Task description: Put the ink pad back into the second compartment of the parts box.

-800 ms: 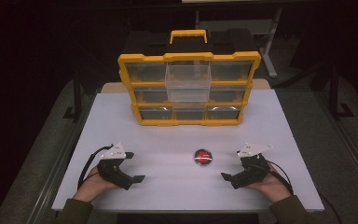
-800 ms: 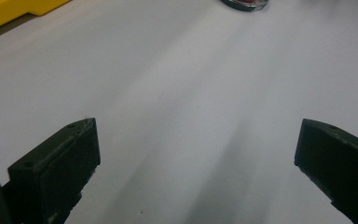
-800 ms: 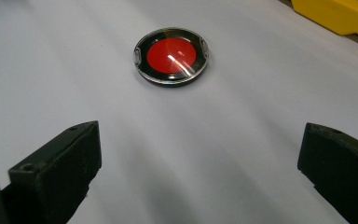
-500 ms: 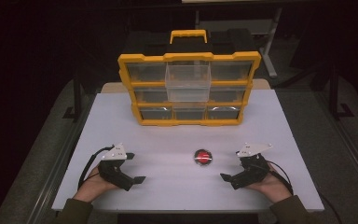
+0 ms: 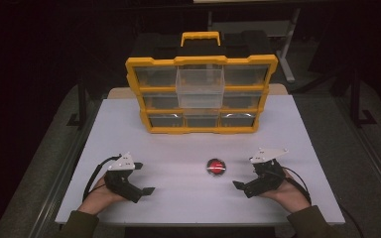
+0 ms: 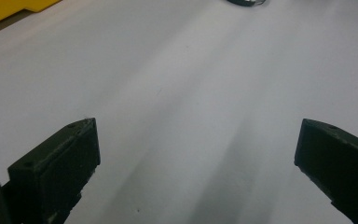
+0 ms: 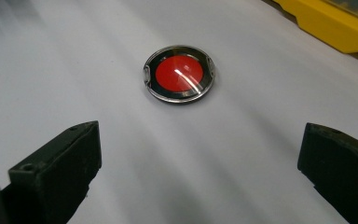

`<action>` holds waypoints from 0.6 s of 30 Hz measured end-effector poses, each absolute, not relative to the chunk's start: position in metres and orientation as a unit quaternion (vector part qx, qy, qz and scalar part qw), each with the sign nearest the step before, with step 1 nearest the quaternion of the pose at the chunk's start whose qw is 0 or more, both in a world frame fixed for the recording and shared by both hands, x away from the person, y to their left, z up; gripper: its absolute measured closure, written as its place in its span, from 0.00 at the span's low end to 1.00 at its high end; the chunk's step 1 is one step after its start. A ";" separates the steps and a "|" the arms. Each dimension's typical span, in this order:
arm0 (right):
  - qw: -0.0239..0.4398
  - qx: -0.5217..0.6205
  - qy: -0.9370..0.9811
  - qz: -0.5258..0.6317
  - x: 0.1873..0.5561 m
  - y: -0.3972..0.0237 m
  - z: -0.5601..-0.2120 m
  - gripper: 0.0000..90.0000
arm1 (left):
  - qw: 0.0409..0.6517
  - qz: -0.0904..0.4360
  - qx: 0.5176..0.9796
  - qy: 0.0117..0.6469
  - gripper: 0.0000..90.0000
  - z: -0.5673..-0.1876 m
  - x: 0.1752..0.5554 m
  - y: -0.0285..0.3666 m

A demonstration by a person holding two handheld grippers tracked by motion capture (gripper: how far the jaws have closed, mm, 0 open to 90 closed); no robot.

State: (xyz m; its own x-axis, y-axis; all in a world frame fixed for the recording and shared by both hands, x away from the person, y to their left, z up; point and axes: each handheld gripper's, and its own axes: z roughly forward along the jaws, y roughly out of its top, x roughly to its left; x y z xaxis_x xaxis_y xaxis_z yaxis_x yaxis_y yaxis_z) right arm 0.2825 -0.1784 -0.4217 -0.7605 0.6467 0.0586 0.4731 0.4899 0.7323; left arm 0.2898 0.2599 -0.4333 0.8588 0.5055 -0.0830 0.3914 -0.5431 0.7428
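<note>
A small round red disc with a clear domed cover and dark rim [image 5: 215, 166] [image 7: 179, 73] lies flat on the white table [image 5: 178, 148]. My right gripper [image 5: 238, 185] [image 7: 198, 154] rests near the front edge just right of the disc, its jaws wide open and pointing at it, nothing between them. My left gripper [image 5: 148, 190] [image 6: 196, 149] rests at the front left, also open over bare table; the disc's rim [image 6: 246, 2] peeks in at the top of its view.
A yellow-framed organizer [image 5: 201, 94] with clear drawers stands at the back of the table; its top middle drawer [image 5: 200, 88] is pulled out. A yellow carry handle [image 5: 200, 36] tops it. Dark floor surrounds the table.
</note>
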 end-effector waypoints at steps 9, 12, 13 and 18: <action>0.117 0.325 0.854 0.390 0.290 -0.175 -0.416 0.00 | 0.404 0.063 0.876 0.256 0.00 -0.433 0.290 0.259; 0.118 0.322 0.854 0.391 0.292 -0.173 -0.413 0.00 | 0.403 0.065 0.877 0.252 0.00 -0.432 0.289 0.258; 0.119 0.322 0.853 0.393 0.293 -0.173 -0.413 0.00 | 0.402 0.064 0.878 0.252 0.00 -0.432 0.289 0.257; 0.121 0.318 0.854 0.393 0.295 -0.170 -0.410 0.00 | 0.402 0.067 0.878 0.252 0.00 -0.432 0.290 0.258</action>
